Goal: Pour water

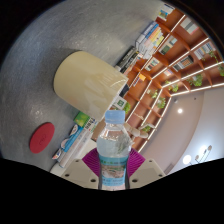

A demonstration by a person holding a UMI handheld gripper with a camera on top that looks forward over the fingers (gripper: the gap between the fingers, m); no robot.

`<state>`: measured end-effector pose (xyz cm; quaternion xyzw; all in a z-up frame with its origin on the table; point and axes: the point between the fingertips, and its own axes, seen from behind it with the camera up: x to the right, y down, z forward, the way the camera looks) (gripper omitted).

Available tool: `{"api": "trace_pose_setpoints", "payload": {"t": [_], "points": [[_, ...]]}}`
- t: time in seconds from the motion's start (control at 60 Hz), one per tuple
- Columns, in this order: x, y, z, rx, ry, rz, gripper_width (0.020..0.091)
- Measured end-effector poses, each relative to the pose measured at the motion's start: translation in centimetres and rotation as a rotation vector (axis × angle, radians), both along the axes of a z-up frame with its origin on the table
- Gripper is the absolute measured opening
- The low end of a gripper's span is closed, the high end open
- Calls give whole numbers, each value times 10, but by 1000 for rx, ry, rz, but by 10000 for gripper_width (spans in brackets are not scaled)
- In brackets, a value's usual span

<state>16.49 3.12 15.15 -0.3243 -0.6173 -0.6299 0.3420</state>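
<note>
Fingers are clamping the bottle, tilting it toward the cup at eleven o'clock.

Grey worktop tilted across the view, wooden shelves stocked with packaged goods beyond it, light strips along shelf edges, round ceiling lamps glowing

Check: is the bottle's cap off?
No. The water bottle, held between the gripper fingers, has its pale cap on top, near the cream cup.
</note>
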Motion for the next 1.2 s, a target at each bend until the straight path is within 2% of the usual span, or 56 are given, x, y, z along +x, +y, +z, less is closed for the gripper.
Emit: {"api": "trace_pose_setpoints", "payload": {"t": [0.167, 0.317, 0.45, 0.65, 1.0, 1.117, 1.133, 1.2], "points": [[4, -8, -1, -49, 284, 3, 299], [15, -17, 2, -143, 865, -37, 301], [22, -16, 6, -214, 1421, -40, 301], [35, -12, -11, -331, 2013, -65, 301], [46, -3, -76, -397, 2139, -166, 304], [48, -4, -77, -379, 2145, -159, 301], [48, -5, -77, -376, 2145, -161, 324], [48, -4, -77, -367, 2143, -163, 342]]}}
